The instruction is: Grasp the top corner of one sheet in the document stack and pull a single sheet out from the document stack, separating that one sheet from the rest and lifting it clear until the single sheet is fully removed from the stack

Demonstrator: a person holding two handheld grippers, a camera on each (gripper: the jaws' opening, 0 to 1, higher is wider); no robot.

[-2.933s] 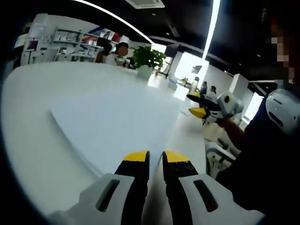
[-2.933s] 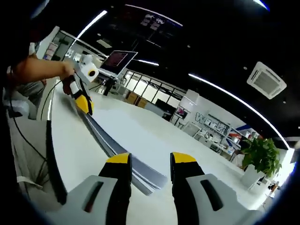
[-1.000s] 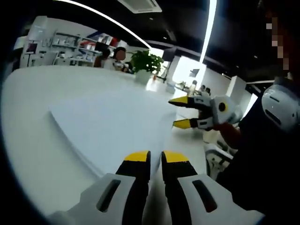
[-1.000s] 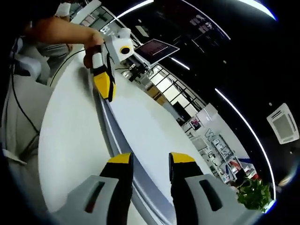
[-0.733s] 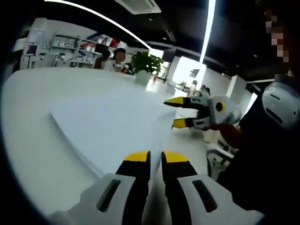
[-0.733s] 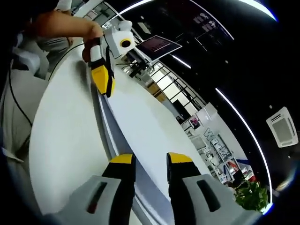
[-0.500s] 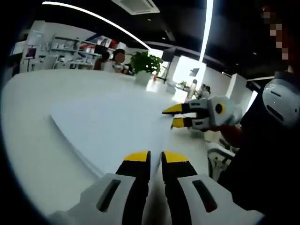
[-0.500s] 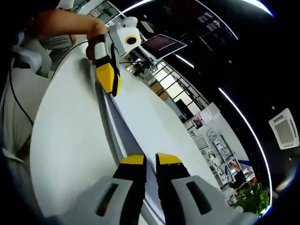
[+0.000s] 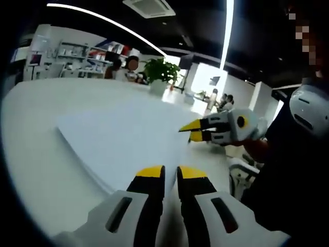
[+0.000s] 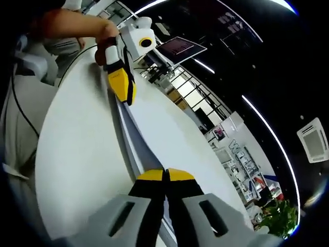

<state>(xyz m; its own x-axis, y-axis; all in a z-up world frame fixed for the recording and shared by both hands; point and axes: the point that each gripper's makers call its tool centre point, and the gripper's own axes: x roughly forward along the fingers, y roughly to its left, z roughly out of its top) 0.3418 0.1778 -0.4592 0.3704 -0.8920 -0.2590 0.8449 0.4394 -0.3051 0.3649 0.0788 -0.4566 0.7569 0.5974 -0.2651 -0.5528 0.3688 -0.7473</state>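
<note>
Right gripper (image 10: 165, 175) newly clamped on document stack (image 10: 141, 149) edge

- Open-plan office / showroom-type space: dark ceiling w/ long strip lights (image 9: 226, 31) and a ceiling AC cassette (image 9: 149, 7), both high above the left gripper's fingers.
- Big white table (image 9: 31, 134) under the fingers; potted plant (image 9: 160, 72) at its far end.
- Display shelving (image 9: 77, 54) far beyond the fingers, to the left; people sitting near it.
- Right gripper view: glass-walled rooms (image 10: 180, 82) and a monitor (image 10: 181, 49) beyond the fingers.
</note>
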